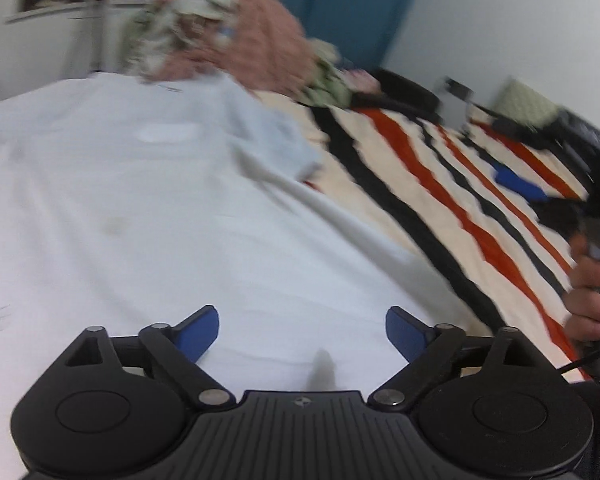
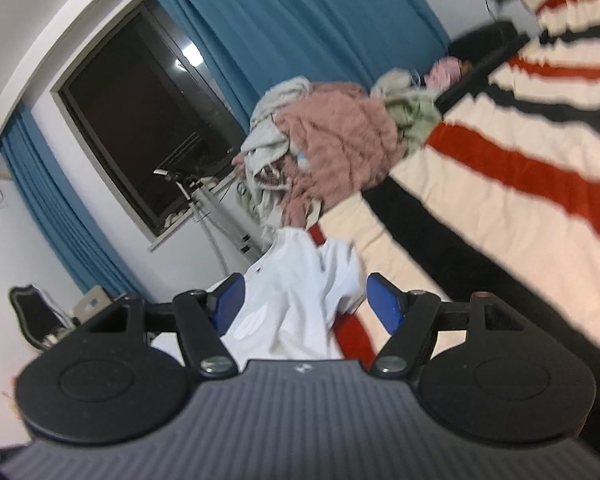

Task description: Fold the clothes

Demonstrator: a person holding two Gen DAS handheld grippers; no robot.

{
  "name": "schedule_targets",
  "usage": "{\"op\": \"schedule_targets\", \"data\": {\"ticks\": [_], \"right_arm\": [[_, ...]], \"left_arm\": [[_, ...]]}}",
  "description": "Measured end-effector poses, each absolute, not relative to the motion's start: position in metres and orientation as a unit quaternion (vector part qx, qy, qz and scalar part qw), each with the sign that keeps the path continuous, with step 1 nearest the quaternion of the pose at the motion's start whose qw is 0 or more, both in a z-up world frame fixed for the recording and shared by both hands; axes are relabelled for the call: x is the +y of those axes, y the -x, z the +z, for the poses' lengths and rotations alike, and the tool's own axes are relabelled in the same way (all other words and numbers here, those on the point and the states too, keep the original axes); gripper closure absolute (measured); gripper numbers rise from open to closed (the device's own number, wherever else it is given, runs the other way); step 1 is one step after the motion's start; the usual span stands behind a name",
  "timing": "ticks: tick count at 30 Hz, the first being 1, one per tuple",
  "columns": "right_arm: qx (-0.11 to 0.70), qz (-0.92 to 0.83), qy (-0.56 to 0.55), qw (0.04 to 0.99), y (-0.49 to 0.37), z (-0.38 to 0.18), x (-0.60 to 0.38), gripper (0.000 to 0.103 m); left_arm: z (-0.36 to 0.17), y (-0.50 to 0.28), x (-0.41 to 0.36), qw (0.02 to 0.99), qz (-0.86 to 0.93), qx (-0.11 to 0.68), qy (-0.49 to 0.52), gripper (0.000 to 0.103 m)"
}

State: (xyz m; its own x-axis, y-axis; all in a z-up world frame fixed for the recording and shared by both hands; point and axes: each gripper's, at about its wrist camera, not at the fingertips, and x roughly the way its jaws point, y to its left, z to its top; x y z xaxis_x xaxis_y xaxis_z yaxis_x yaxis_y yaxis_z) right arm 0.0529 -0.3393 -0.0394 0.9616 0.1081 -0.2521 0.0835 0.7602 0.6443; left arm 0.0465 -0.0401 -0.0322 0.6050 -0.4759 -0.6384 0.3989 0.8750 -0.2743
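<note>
Window [image 2: 140,120] only behind right tongs [image 2: 302,304]

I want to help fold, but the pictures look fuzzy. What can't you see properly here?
- Pile of clothes: left wrist view, motion blur; single garments cannot be told apart.
- White shirt: left wrist view, cut off by the left edge and hidden below by the left gripper; its folds are unclear.
- White shirt's lower part: right wrist view, hidden behind the right gripper.
- Dark items on the striped blanket: too blurred to name.
</note>
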Motion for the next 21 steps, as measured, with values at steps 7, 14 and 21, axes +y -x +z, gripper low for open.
{"op": "schedule_targets", "data": {"ticks": [7, 14, 21], "right_arm": [[0.205, 0.005, -0.439, 0.875, -0.141, -0.061, -0.342, 0.043], [0.248, -0.015, -0.457, 0.854, -0.247, -0.128, -0.351, 0.043], [0.282, -0.014, -0.368, 0.886, -0.31, -0.16, -0.328, 0.06]], "left_arm": [[-0.034, -0.053, 0.008, 0.899, -0.212, 0.363, 0.123, 0.01], [-0.037, -0.057, 0.016, 0.92, -0.193, 0.316, 0.132, 0.009], [-0.045, -0.073, 0.014, 0.932, -0.157, 0.301, 0.13, 0.009]]}}
